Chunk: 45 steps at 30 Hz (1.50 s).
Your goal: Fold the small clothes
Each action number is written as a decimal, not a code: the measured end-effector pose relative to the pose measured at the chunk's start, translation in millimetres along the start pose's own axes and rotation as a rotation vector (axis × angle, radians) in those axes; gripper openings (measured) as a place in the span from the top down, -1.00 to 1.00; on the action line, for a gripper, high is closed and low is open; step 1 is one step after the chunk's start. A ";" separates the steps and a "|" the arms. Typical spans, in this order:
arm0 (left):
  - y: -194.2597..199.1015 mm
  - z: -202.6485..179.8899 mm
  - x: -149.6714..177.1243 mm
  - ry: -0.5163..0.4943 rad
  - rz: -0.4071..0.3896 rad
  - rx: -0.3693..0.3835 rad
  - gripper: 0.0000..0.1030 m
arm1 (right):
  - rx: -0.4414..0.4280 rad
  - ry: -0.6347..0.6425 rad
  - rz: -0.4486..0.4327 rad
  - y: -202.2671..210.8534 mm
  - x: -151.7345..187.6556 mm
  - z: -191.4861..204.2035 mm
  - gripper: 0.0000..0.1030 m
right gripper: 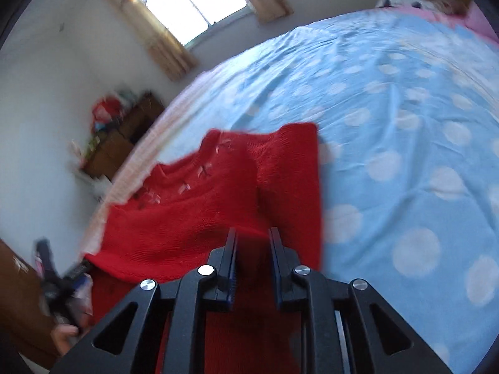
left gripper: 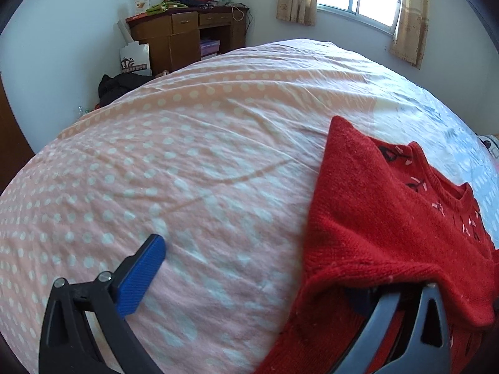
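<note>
Left fingers (left gripper: 268, 283) spread wide, sweater (left gripper: 389, 233) edge draped over one. Right fingers (right gripper: 252, 249) nearly closed w/ sweater fabric between, prob. gripping. Best to lift both sides evenly, keep edges aligned, lay flat on bed (left gripper: 187, 155). One sweater, near bed's edge.

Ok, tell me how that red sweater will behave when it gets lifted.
The red sweater will probably go floppy: it already drapes and sags over one finger of the left gripper. Its thick, coarse knit suggests good grip, little slipping. It looks light, though the sleeves will likely dangle unless the right gripper supports them.
</note>
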<state>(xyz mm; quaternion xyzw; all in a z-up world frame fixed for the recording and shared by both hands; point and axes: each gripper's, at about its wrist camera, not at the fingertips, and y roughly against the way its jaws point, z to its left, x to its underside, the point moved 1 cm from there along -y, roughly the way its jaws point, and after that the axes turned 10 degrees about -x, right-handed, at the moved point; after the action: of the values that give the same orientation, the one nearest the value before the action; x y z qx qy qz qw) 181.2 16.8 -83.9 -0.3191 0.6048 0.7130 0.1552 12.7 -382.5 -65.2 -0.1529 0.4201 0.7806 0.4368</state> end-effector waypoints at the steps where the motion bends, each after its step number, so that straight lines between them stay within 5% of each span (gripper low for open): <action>1: 0.7 0.6 0.7 0.001 0.001 0.003 -1.00 | 0.031 0.013 -0.015 8.5 -0.2 0.4 0.62; 4: 1.5 0.8 1.6 0.001 -0.001 0.009 -1.00 | 0.239 0.091 -0.111 35.9 -2.0 13.1 0.62; 8: 2.5 -0.1 3.1 0.000 -0.003 0.009 -1.00 | 0.321 0.228 -0.171 50.3 -7.3 42.9 0.62; 12: 3.5 -0.1 3.9 0.002 -0.006 0.011 -1.00 | 0.315 0.343 -0.073 18.3 -4.1 63.3 0.62; 16: 4.4 0.8 5.0 0.010 -0.008 0.022 -1.00 | 0.340 0.271 0.068 -25.8 12.4 39.2 0.62; 21: 5.9 0.6 4.3 0.001 -0.005 0.017 -1.00 | 0.325 0.270 0.042 -22.3 12.9 35.6 0.62; 26: 22.0 4.4 22.6 -0.110 0.017 0.025 -1.00 | 0.335 0.276 0.039 -27.3 11.8 36.7 0.61; 31: 45.8 31.1 37.3 -0.069 0.004 0.079 -1.00 | 0.342 0.283 0.034 -30.2 13.7 37.3 0.61; 39: 55.3 0.4 6.8 -0.141 -0.107 -0.001 -1.00 | 0.322 0.270 0.019 -27.7 14.8 35.0 0.60; 45: 25.5 -29.3 13.6 -0.250 -0.087 -0.061 -1.00 | 0.315 0.267 0.011 -27.3 14.6 33.8 0.60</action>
<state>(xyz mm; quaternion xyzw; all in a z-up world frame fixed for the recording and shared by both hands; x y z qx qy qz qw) 163.4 -19.2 -75.0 -0.2583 0.5444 0.7578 0.2503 30.8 -340.4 -68.0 -0.1826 0.5921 0.6804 0.3914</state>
